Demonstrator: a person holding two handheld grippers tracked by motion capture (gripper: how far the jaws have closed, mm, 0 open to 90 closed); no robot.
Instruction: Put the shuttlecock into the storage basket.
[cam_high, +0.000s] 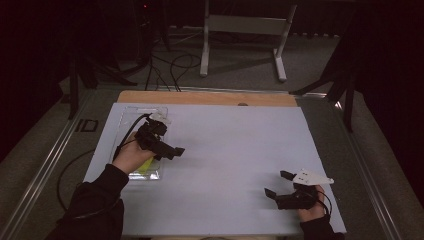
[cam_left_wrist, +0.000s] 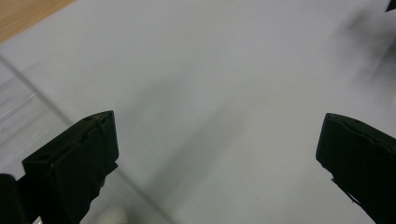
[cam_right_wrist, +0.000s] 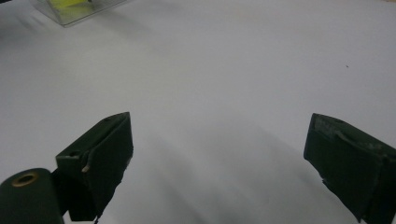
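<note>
The left gripper (cam_high: 170, 150), black and held in the person's left hand (cam_high: 131, 156), hovers over the near-left part of the pale grey sheet covering the table (cam_high: 230, 150). In the left gripper view its 2 jaws stand wide apart with nothing between them, only bare grey surface ahead. Directly beneath and behind this gripper lies a clear, flat rectangular plastic tray (cam_high: 131, 120), its long side running away from the person. A small bright yellow object (cam_high: 145, 165) rests inside the tray at its near end, just beside the left hand; what it is cannot be told. In the left gripper view the tray's transparent edge (cam_left_wrist: 28, 102) runs just beside the left-hand jaw.

The right gripper (cam_high: 279, 184), black with a grey three-cornered plate on top, is held in the right hand (cam_high: 312, 210) near the front right corner of the sheet. Its 2 jaws are also spread wide and hold nothing. Far ahead of it and off to its left, the right gripper view catches a corner of the clear tray (cam_right_wrist: 79, 11) with the yellow object (cam_right_wrist: 65, 3) inside, well apart from these jaws.

A strip of bare wooden tabletop (cam_high: 200, 97) shows beyond the sheet's far edge.
</note>
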